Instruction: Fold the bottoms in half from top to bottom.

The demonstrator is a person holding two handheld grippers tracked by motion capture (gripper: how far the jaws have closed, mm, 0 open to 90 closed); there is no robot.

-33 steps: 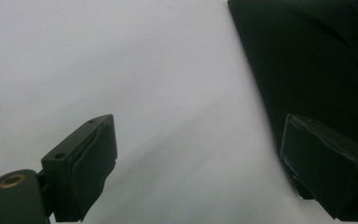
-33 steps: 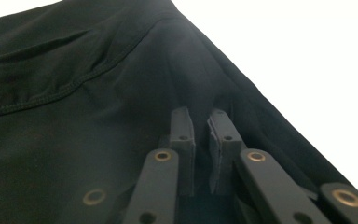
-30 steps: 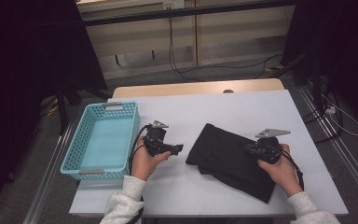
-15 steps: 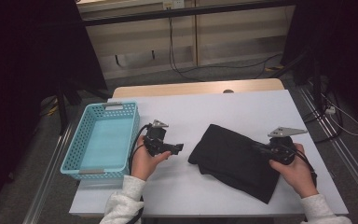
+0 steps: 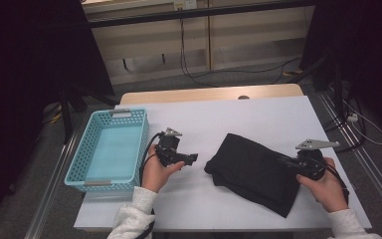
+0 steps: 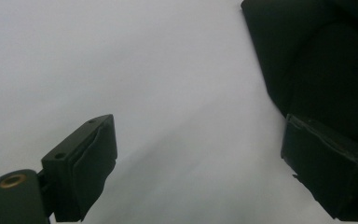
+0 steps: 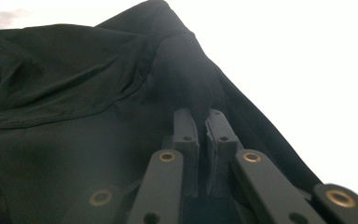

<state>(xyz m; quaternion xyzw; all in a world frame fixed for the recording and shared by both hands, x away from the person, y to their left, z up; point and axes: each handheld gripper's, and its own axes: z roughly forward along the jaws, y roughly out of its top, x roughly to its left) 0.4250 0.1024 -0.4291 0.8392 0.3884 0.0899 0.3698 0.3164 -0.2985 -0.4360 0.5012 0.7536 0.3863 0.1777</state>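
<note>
Here, a person is sitting at a white table point(image 5: 258, 114) and holding a gripper in each hand. A black cloth point(image 5: 251, 169) is lying folded on the table, on the right half, between the two hands. The right gripper point(image 5: 284, 161) is sitting at the right edge of the cloth, with the person's right hand point(image 5: 323, 186) wrapping around its body. In the right gripper view, the two black jaws are pressing almost together, and a raised fold of the black cloth point(image 7: 186, 79) is sitting right at their tips, so the right gripper point(image 7: 203, 123) is pinching the cloth there. The cloth is bunching up into a little ridge where the jaws are holding it. The left gripper point(image 5: 191, 158) is resting in the left hand point(image 5: 156, 172) over bare table, just left of the cloth and not touching it. In the left gripper view, the jaws are standing wide apart with white table point(image 6: 144, 70) between them, and the dark cloth point(image 6: 317, 56) is showing beyond the right-hand jaw. The left gripper point(image 6: 198, 154) is holding nothing. A light blue basket point(image 5: 82, 159) with a holey wall is standing at the left side of the table, near the left hand. A black cable point(image 5: 146, 154) is trailing from the left gripper down toward the person's pale sleeve point(image 5: 132, 216).
</note>
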